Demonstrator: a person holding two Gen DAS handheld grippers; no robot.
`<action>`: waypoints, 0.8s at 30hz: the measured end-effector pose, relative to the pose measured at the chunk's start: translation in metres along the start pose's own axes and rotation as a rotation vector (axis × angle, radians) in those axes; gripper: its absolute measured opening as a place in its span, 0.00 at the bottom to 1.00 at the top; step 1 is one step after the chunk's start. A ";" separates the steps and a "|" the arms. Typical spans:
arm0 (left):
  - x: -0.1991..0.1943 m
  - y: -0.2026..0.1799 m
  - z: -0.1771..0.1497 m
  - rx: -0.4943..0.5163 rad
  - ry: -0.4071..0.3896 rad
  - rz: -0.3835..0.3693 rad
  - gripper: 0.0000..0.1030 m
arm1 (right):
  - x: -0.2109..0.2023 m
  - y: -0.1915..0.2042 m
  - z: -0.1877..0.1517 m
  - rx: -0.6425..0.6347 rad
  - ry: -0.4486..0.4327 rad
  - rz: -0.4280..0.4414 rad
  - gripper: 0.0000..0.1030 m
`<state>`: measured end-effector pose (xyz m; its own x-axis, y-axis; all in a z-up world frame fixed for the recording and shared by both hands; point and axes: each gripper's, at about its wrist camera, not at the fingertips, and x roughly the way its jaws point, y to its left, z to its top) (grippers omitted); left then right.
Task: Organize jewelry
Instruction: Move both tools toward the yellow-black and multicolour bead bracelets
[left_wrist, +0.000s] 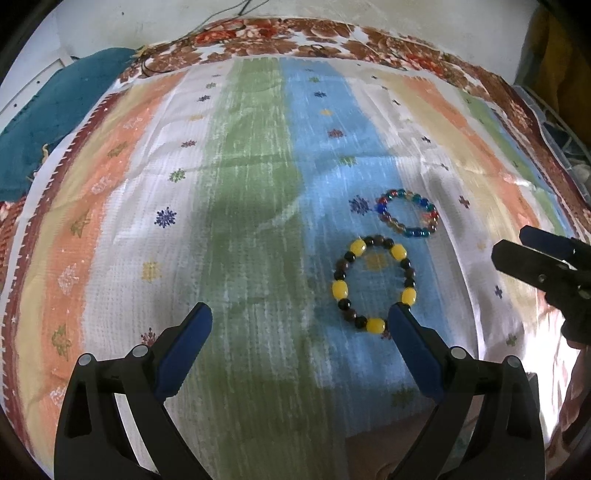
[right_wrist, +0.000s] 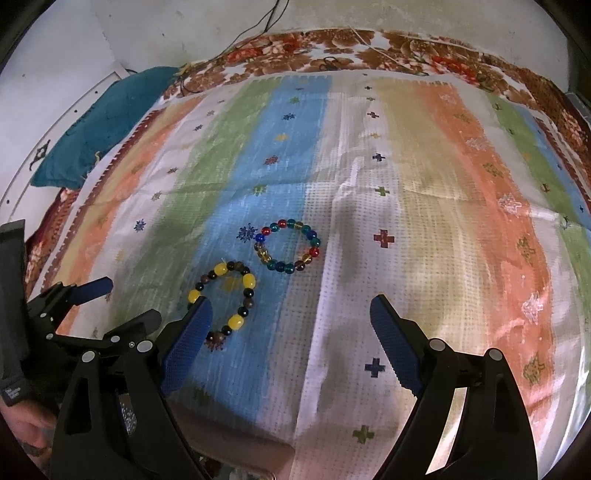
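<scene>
A yellow-and-dark bead bracelet (left_wrist: 374, 283) lies flat on the striped mat's blue stripe; it also shows in the right wrist view (right_wrist: 227, 299). A multicoloured glass bead bracelet (left_wrist: 407, 213) lies just beyond it, apart from it, also in the right wrist view (right_wrist: 288, 246). My left gripper (left_wrist: 300, 314) is open and empty, its right fingertip (left_wrist: 400, 314) beside the yellow bracelet. My right gripper (right_wrist: 291, 306) is open and empty, its left fingertip (right_wrist: 201, 310) at the yellow bracelet's near edge. Each gripper shows in the other's view (left_wrist: 524, 247) (right_wrist: 122, 299).
The striped woven mat (left_wrist: 258, 184) lies over a floral cloth (left_wrist: 295, 37) on a bed. A teal cloth (left_wrist: 44, 125) lies at the far left by the wall; thin cables (right_wrist: 258, 26) run along the far edge.
</scene>
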<state>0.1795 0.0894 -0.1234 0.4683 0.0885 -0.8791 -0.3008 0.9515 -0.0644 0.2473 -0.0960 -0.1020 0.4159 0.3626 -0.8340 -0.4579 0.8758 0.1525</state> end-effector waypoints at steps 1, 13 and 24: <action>0.001 -0.001 0.001 0.003 -0.001 0.003 0.91 | 0.002 0.000 0.001 0.002 -0.002 -0.005 0.85; 0.018 -0.005 0.002 0.066 0.022 0.023 0.91 | 0.027 -0.006 0.013 -0.024 0.003 -0.047 0.85; 0.026 -0.008 0.006 0.079 0.008 0.011 0.91 | 0.051 -0.005 0.025 -0.048 0.013 -0.067 0.85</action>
<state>0.1988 0.0857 -0.1433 0.4587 0.0974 -0.8832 -0.2396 0.9707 -0.0174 0.2906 -0.0738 -0.1317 0.4362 0.2994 -0.8485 -0.4669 0.8814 0.0710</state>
